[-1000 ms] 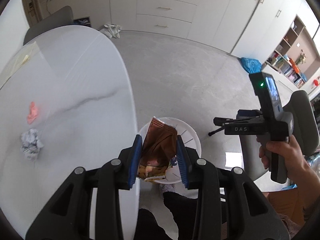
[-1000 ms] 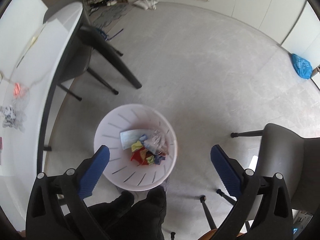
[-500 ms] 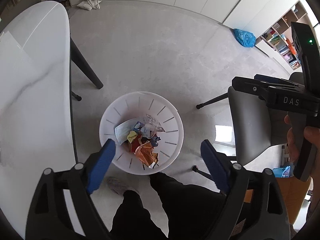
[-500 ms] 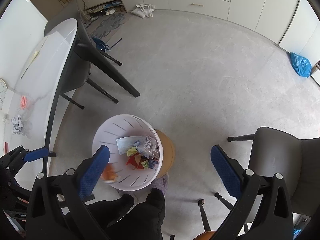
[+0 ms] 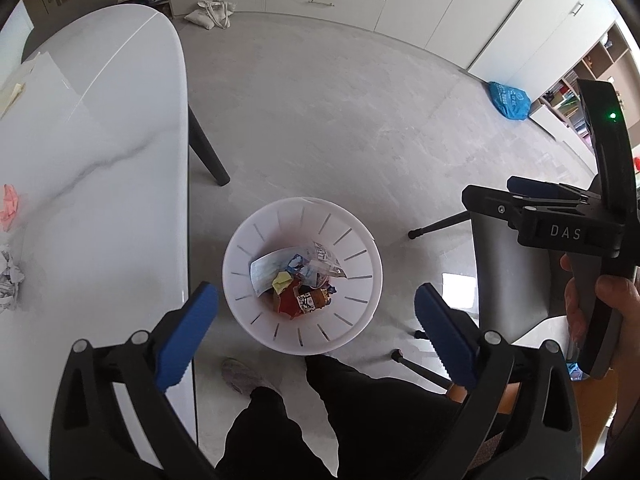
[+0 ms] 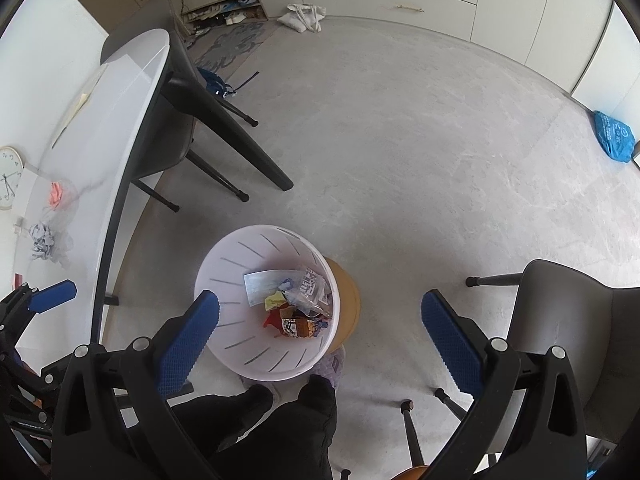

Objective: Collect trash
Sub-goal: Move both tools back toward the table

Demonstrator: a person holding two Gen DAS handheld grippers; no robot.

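Since a second ago the brown snack wrapper [image 5: 306, 301] has left the left gripper [image 5: 316, 316] and now lies in the white bin [image 5: 360, 240] on top of the other trash. That gripper's jaws are opening, wide apart with nothing between them, hanging above the bin's near rim. The right gripper [image 6: 318, 328] is also spread wide and empty, over the bin's near side; a hand [image 5: 592, 300] holds its handle. Dark trouser legs [image 5: 360, 400] stand just before the bin. Inside it lie a blue-white packet [image 5: 266, 270], a clear bag [image 5: 322, 260] and a yellow scrap [image 5: 281, 279]. On the white table [image 5: 100, 160] to the left rest a crumpled grey paper ball [image 6: 42, 238] and, beyond it, a pink scrap [image 6: 55, 194], possibly paper. Farther off, a blue bag [image 5: 510, 100] lies on the floor near the cabinets.
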